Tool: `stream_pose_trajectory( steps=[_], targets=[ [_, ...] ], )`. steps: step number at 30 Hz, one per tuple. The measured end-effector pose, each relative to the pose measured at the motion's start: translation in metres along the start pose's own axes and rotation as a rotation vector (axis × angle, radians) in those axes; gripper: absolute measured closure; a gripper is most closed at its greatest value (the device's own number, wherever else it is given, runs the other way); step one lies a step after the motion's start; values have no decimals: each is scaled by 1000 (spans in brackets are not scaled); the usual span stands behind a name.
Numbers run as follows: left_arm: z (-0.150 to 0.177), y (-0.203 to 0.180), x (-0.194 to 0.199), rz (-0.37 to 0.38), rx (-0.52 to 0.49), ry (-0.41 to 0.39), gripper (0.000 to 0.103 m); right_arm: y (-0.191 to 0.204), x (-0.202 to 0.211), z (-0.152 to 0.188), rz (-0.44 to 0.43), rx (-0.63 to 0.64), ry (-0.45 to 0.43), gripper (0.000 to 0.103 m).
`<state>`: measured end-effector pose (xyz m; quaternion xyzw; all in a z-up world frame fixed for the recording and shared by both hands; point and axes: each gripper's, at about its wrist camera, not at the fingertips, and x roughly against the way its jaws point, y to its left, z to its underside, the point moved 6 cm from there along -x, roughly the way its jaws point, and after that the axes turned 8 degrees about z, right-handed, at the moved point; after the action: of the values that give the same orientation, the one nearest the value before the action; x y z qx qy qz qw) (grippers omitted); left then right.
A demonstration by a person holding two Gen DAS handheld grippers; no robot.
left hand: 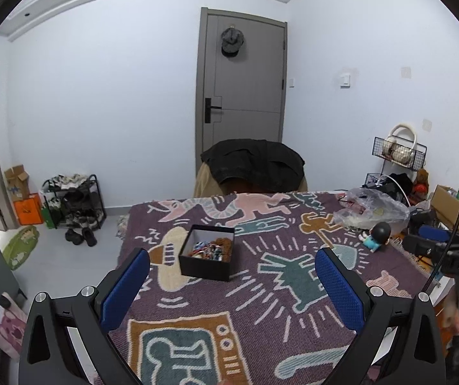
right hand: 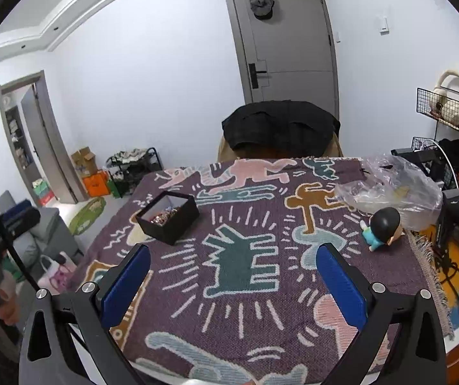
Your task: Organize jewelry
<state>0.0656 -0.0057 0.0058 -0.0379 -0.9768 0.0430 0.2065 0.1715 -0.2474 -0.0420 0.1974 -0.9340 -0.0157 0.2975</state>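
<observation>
Left wrist view: left hand-held gripper (left hand: 232,264), black frame with blue textured pads, jaws spread wide and holding nothing, poised above a worktop covered by a purple woven cloth with cartoon figures in pink, teal, orange and cream (left hand: 261,304). Small square black open-topped box (left hand: 206,252), white-lined inside, standing upright on the cloth just beyond the left pad, towards the worktop's left half. Contents: a tangled heap of mixed jewelry (left hand: 208,250), multicoloured beads and metallic pieces with a brown fuzzy item at the far right corner; single pieces too small to tell apart. Crumpled clear plastic bag (left hand: 370,207) at the far right of the cloth; small figurine with round black head and light blue body (left hand: 375,235) lying near it. Dark garment draped over a chair back (left hand: 252,163) beyond the far edge; grey door with a hat hung on it (left hand: 242,80) behind. Right wrist view: right hand-held gripper (right hand: 232,264), same build, jaws likewise spread wide and empty, above the cloth's teal figure. The black box (right hand: 168,219) sits to the left and ahead of it, well apart from the pads, the jewelry (right hand: 163,216) showing as a reddish-metallic cluster low inside. The plastic bag (right hand: 393,189) and the figurine (right hand: 382,227) lie at right, touching or nearly so.
</observation>
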Motion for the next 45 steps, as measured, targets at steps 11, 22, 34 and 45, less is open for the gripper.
stream_pose_trajectory(
  steps=[11, 22, 34, 45],
  targets=[
    [1, 9, 17, -36, 12, -52, 0, 14, 0, 3, -7, 33, 6, 0],
    [0, 20, 18, -57, 42, -56, 0, 15, -5, 4, -13, 25, 19, 0],
    [2, 19, 17, -56, 34, -48, 0, 16, -7, 6, -17, 16, 23, 0],
    [4, 20, 16, -50, 38, -45, 0, 15, -7, 6, -9, 5, 17, 0]
  ],
)
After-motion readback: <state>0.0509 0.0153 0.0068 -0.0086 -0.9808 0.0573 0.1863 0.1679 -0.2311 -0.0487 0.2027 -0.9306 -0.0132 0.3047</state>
